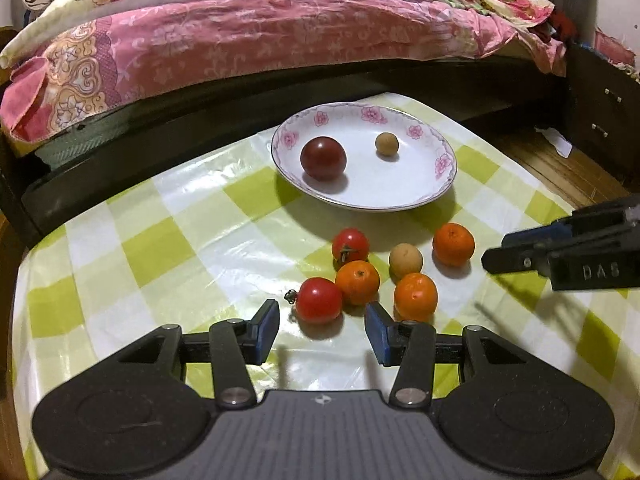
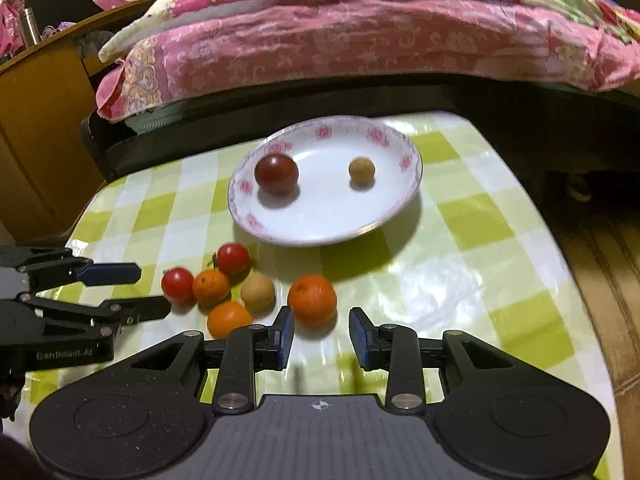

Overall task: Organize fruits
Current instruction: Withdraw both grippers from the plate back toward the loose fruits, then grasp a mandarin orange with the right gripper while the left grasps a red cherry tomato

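White plate [image 1: 442,184] with a pink flower rim sits on the green-and-white checked tablecloth [image 1: 168,240], toward the bed side. Contents of the plate: one dark red tomato [image 1: 323,158] on its left part and one small tan fruit [image 1: 387,143] on its right part, well apart from each other. Nothing else shows in the plate.

On the near side of the plate, loose on the cloth, six fruits lie in a cluster:
- red tomato with stem [image 1: 350,245], nearest the plate rim;
- tangerine [image 1: 453,244], out to the right of the cluster, standing apart;
- larger tan fruit [image 1: 405,259], between those two;
- centre tangerine [image 1: 357,282], touching the stemmed tomato;
- near red tomato [image 1: 319,300], touching the centre tangerine on its left;
- near tangerine [image 1: 415,297], just below the larger tan fruit.

Left gripper [image 1: 322,326]: fingers apart, nothing held, the near red tomato just ahead of the gap between them.

Right gripper [image 2: 322,334]: fingers apart, nothing held, the right-hand tangerine just ahead of the gap. The right wrist view is slightly blurred.

Pink patterned bedding [image 1: 280,32] lies beyond the plate.
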Demonstrator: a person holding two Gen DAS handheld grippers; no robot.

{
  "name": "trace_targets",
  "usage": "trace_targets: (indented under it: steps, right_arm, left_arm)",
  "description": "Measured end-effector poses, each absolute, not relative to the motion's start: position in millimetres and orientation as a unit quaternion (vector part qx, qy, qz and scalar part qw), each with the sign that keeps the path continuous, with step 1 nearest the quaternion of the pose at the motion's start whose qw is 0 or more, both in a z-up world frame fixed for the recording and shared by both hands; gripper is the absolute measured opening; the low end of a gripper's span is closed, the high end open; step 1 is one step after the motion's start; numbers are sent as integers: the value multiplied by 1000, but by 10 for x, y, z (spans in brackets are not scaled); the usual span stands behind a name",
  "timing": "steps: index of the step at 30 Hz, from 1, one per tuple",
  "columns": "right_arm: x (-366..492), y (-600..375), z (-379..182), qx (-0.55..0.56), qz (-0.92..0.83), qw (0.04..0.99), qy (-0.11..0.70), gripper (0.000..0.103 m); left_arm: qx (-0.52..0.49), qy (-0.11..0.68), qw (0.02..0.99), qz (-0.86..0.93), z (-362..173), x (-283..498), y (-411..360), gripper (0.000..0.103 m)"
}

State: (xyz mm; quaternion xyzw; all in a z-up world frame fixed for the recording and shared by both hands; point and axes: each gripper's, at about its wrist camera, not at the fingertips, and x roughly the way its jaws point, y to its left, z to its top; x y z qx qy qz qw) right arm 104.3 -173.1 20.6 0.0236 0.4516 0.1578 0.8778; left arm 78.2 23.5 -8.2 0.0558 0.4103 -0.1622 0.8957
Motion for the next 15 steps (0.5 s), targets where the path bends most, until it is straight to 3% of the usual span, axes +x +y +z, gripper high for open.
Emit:
trace_targets:
  steps: [15]
  right_arm:
    - [1063, -1272, 62, 13, 228, 856, 464, 32]
  left_arm:
    - [70, 421, 886, -180, -191, 835, 368, 54]
